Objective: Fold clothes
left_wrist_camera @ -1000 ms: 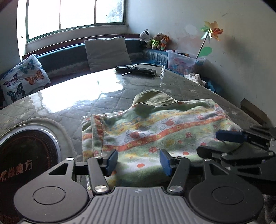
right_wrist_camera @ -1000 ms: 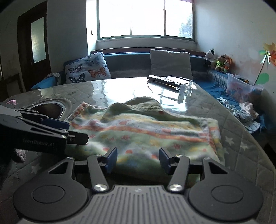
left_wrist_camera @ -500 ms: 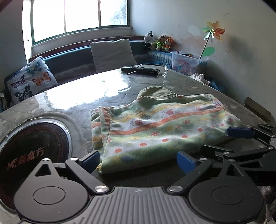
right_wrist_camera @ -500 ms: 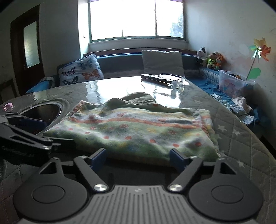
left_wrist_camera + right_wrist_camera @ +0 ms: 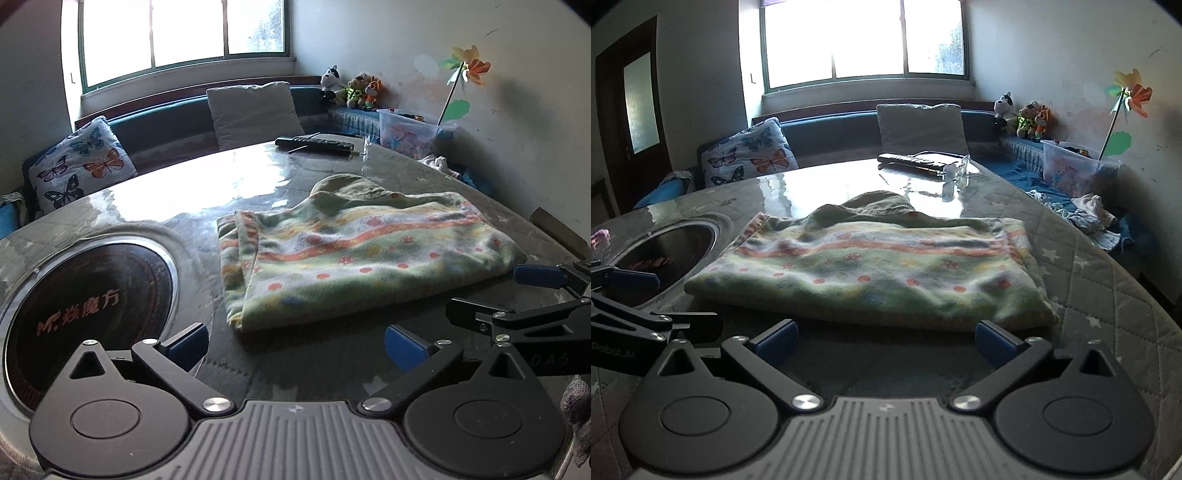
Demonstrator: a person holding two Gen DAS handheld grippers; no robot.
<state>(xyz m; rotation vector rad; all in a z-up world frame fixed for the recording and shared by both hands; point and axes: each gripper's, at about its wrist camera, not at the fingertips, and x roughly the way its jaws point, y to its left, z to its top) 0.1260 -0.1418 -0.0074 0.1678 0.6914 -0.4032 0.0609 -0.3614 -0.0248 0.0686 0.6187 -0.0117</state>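
A folded green fleece garment [image 5: 354, 254] with orange stripes and red dots lies flat on the quilted table; it also shows in the right wrist view [image 5: 871, 273]. An olive hood pokes out at its far edge. My left gripper [image 5: 295, 347] is open and empty, just short of the garment's near edge. My right gripper [image 5: 884, 341] is open and empty, close to the near edge. The right gripper shows at the right of the left wrist view [image 5: 524, 295], and the left gripper at the left of the right wrist view [image 5: 631, 295].
A round inset cooktop [image 5: 85, 306] sits in the table left of the garment. A black remote [image 5: 314, 143] and a clear object [image 5: 955, 171] lie at the far side. A cushioned bench [image 5: 849, 125] with pillows and a plastic box [image 5: 1075, 166] stands behind.
Both grippers have opened wide, let go of the garment and drawn back from it. The garment now lies flat and folded on the table.
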